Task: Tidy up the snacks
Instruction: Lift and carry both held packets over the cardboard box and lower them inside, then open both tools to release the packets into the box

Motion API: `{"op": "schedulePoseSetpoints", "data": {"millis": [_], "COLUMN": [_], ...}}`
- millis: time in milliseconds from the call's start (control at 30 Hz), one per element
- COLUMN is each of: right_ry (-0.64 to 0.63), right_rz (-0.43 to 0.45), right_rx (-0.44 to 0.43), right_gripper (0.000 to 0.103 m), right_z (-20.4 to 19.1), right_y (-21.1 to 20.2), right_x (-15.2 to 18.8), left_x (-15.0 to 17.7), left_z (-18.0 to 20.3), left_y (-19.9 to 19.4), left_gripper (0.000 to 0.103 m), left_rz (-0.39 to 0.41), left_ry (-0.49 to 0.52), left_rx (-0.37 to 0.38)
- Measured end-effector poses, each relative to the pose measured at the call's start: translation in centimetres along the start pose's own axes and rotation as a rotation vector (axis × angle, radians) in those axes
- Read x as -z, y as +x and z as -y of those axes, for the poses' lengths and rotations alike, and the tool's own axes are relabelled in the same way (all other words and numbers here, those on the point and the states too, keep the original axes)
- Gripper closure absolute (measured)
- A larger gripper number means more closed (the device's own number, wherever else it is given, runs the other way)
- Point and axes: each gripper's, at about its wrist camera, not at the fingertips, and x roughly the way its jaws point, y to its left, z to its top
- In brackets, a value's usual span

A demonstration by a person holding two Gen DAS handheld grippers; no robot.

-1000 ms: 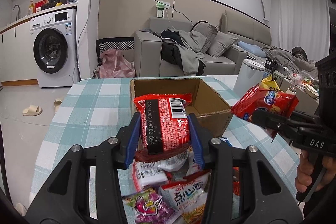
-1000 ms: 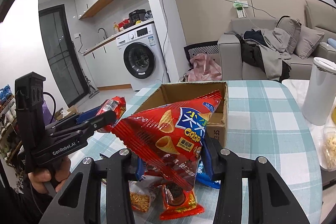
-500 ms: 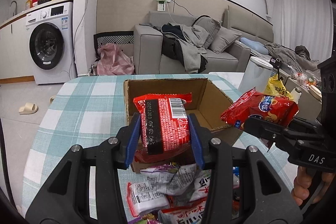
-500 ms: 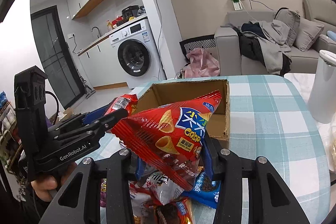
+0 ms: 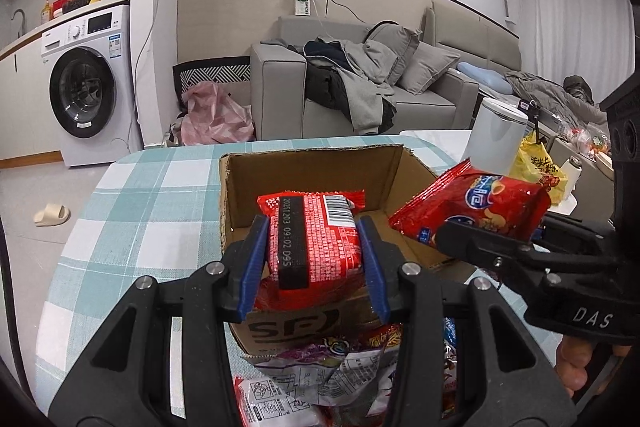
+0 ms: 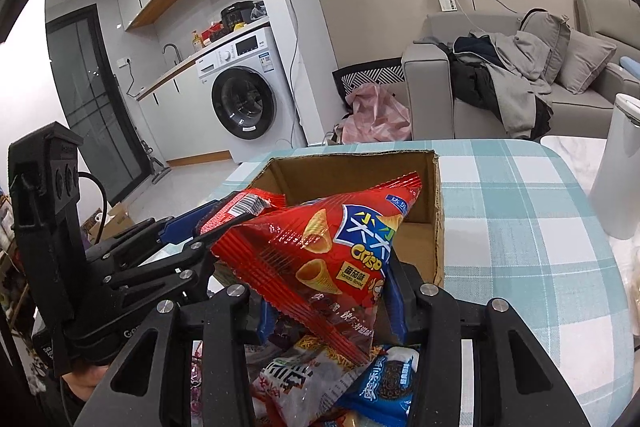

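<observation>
Both packets are in the air at the near rim of the cardboard box [image 5: 312, 163], the one landmark worth steering by on this checked tablecloth [image 5: 132, 195]. The left gripper [image 5: 314, 263] is clamped across the middle of a red noodle packet [image 5: 316, 235], which hangs just over the box's near wall, its top edge leaning in above the opening. The right gripper [image 6: 332, 311] is clamped on the lower corner of a red crisp bag [image 6: 336, 251], and that bag juts up and over the near right corner of the box. The noodle packet looks like a firm block under thin film: light, fairly stiff, brittle inside if squeezed hard, so the flat sides at mid-height seem the sensible place to take it. The crisp bag looks puffed with air, very light, slick and crinkly, with contents that would crush; I would judge its sealed edge or corner the safer hold, though it may swing from there. Counting: one box, with nothing visible on the bare stretch of floor that shows; two grippers; two packets held, one apiece. On the near side of the box lies a loose heap of snack packets [image 6: 320, 379]; I can pick out roughly five or six, including a blue biscuit packet [image 6: 384, 383], but they overlap too much for a sure count.
</observation>
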Motion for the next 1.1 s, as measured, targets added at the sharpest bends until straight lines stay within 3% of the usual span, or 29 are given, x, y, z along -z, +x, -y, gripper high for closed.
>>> {"op": "schedulePoseSetpoints", "data": {"millis": [433,533,600,667,733,833,1100], "right_ry": [0.016,0.01,0.006,0.009,0.014,0.012,0.026], "right_rz": [-0.014,0.002,0.014,0.03,0.053,0.066,0.056], "right_rx": [0.018,0.021,0.025,0.019,0.022,0.039,0.067], "right_gripper": [0.059,0.05,0.037,0.022,0.013,0.002,0.0], "right_z": [0.7,0.7,0.8,0.8,0.9,1.1,1.5], "right_y": [0.9,0.2,-0.6,-1.5,-2.6,-4.1,-7.2], "right_x": [-0.1,-0.1,-0.1,0.0,0.2,0.6,3.0], "left_x": [-0.1,-0.2,-0.3,-0.4,-0.4,-0.3,2.2], "left_z": [-0.1,0.0,-0.1,-0.3,-0.6,-0.9,-2.2], "left_y": [1.6,1.2,0.8,0.1,-1.1,-2.6,-7.8], "left_gripper": [0.062,0.06,0.046,0.019,0.016,0.001,0.001], "left_rz": [-0.039,-0.029,-0.036,-0.025,-0.004,-0.015,-0.051], "left_ry": [0.013,0.009,0.0,-0.015,-0.026,-0.032,-0.057], "left_rx": [-0.02,-0.018,-0.016,-0.02,0.001,0.026,-0.002]}}
